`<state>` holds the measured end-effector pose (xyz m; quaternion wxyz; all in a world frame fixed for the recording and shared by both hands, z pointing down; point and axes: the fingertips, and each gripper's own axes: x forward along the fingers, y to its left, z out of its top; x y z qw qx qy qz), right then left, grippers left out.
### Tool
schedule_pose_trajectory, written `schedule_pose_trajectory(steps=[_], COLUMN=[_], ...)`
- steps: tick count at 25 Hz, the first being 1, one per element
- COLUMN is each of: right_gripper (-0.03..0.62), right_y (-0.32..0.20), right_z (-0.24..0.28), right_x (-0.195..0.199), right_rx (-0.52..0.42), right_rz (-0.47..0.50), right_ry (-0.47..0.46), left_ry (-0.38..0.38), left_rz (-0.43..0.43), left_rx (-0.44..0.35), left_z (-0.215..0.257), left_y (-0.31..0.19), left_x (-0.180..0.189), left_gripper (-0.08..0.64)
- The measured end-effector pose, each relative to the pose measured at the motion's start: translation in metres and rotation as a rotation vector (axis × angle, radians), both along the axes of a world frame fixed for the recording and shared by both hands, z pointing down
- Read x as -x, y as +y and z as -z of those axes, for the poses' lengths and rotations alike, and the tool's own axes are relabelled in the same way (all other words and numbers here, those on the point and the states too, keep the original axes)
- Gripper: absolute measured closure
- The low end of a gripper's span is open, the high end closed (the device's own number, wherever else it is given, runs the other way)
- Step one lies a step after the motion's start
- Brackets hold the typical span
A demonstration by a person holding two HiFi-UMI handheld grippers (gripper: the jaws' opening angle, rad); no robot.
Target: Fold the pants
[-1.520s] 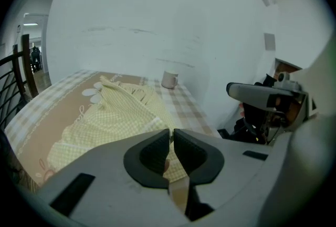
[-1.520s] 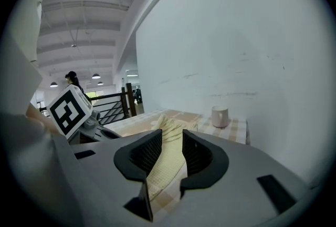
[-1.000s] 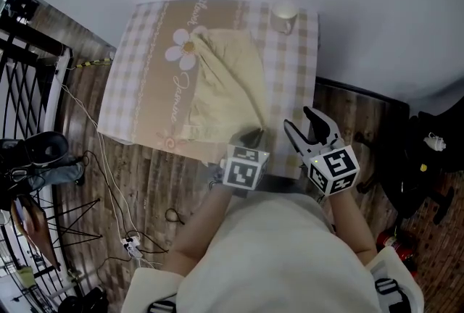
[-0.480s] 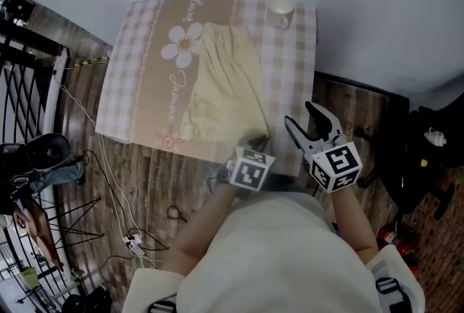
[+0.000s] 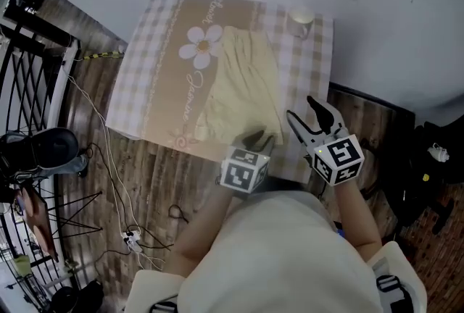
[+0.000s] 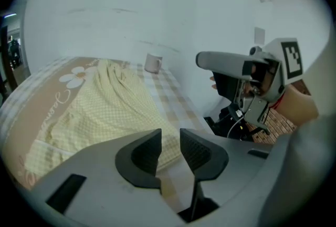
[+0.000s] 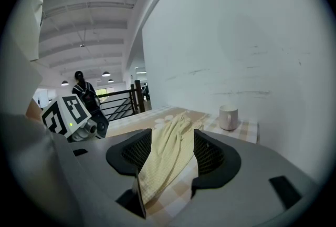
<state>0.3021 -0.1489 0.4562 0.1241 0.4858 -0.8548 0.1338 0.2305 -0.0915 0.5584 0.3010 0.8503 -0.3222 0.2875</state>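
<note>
Pale yellow pants (image 5: 243,90) lie folded lengthways on a checked tablecloth (image 5: 156,80) with a daisy print. My left gripper (image 5: 255,139) hovers at the pants' near right corner. Its jaws are opening, with nothing pressed between them. In the left gripper view the left gripper (image 6: 170,139) shows a narrow gap, and the pants (image 6: 100,110) lie just beyond it. My right gripper (image 5: 308,114) stands wide open over the table's near right edge, beside the pants and apart from them. The right gripper (image 7: 173,142) is empty, and the pants (image 7: 168,157) show beyond its jaws.
A white mug (image 5: 299,20) stands at the table's far right corner, also in view as the mug (image 6: 153,63) and the mug (image 7: 228,117). A white wall runs behind the table. Black railing (image 5: 29,72), cables and stands sit on the wooden floor at the left.
My left gripper was shut on the pants' near right corner. Its jaws have parted and the cloth lies free. The right gripper has shifted slightly and stays open.
</note>
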Motion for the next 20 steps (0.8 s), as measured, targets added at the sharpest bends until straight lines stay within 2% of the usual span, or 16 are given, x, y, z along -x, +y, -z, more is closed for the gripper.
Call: schedule_pose_trajectory(steps=[4, 10, 15, 20], right_gripper=[0.354, 0.354, 0.354, 0.356], right_y=[-0.032, -0.089, -0.138, -0.183], right_z=[0.006, 0.007, -0.008, -0.032], right_x=[0.021, 0.051, 0.067, 0.076], right_rx=[-0.026, -0.029, 0.001, 0.053], right_rz=[0.038, 0.074, 0.062, 0.022], right_ry=[0.034, 0.073, 0.108, 0.120], left_ry=[0.023, 0.020, 0.028, 0.030], left_rz=[0.100, 0.206, 0.218, 0.193], left_rx=[-0.065, -0.137, -0.156, -0.147], left_z=[0.019, 0.041, 0.048, 0.042], left_y=[-0.041, -0.111, -0.163, -0.203], left_x=[0.038, 0.092, 0.113, 0.114], left_gripper=[0.459, 0.459, 0.456, 0.443])
